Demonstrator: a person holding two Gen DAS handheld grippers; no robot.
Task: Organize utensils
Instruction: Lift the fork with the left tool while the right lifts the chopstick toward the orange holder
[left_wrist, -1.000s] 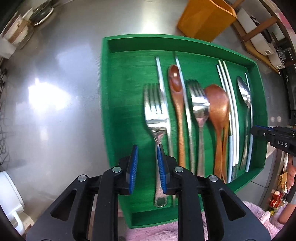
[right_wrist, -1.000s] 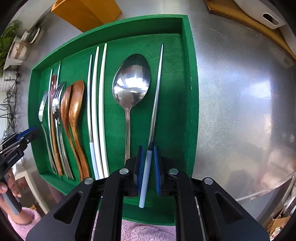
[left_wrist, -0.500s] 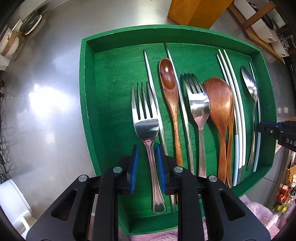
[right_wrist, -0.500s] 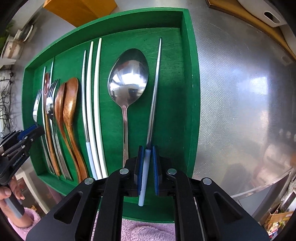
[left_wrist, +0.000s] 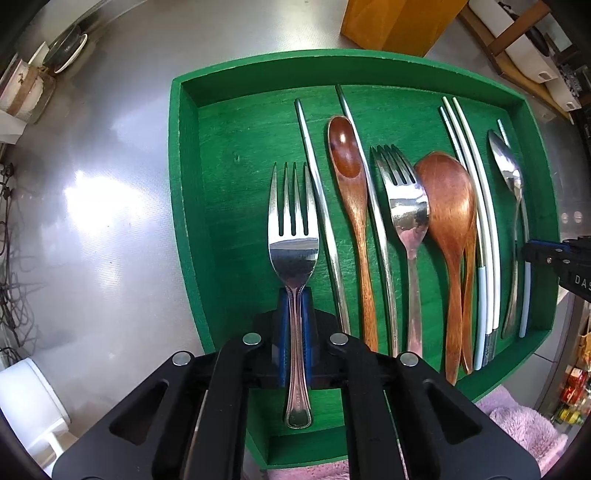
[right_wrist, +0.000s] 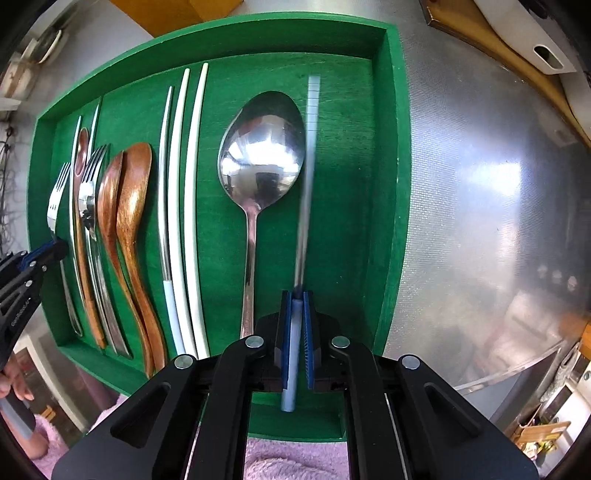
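A green tray (left_wrist: 184, 192) on a steel counter holds utensils laid side by side. My left gripper (left_wrist: 294, 295) is shut on the handle of a steel fork (left_wrist: 293, 229) at the tray's left. Beside it lie steel chopsticks (left_wrist: 325, 221), a small wooden spoon (left_wrist: 351, 177), a second fork (left_wrist: 406, 206), large wooden spoons (left_wrist: 448, 206) and white chopsticks (left_wrist: 476, 192). My right gripper (right_wrist: 296, 297) is shut on a light-blue-handled chopstick (right_wrist: 304, 206) at the tray's right (right_wrist: 400, 147), next to a large steel spoon (right_wrist: 260, 155).
An orange wooden box (left_wrist: 399, 22) stands behind the tray. A pink towel (left_wrist: 524, 435) lies at the tray's near edge. Jars and a dish (left_wrist: 33, 81) sit far left. A wooden rack with white dishes (right_wrist: 517, 44) is at the back right.
My left gripper has closed on the fork's handle and shifted it left, away from the steel chopstick. My right gripper still holds the chopstick, now lifted and blurred beside the steel spoon.
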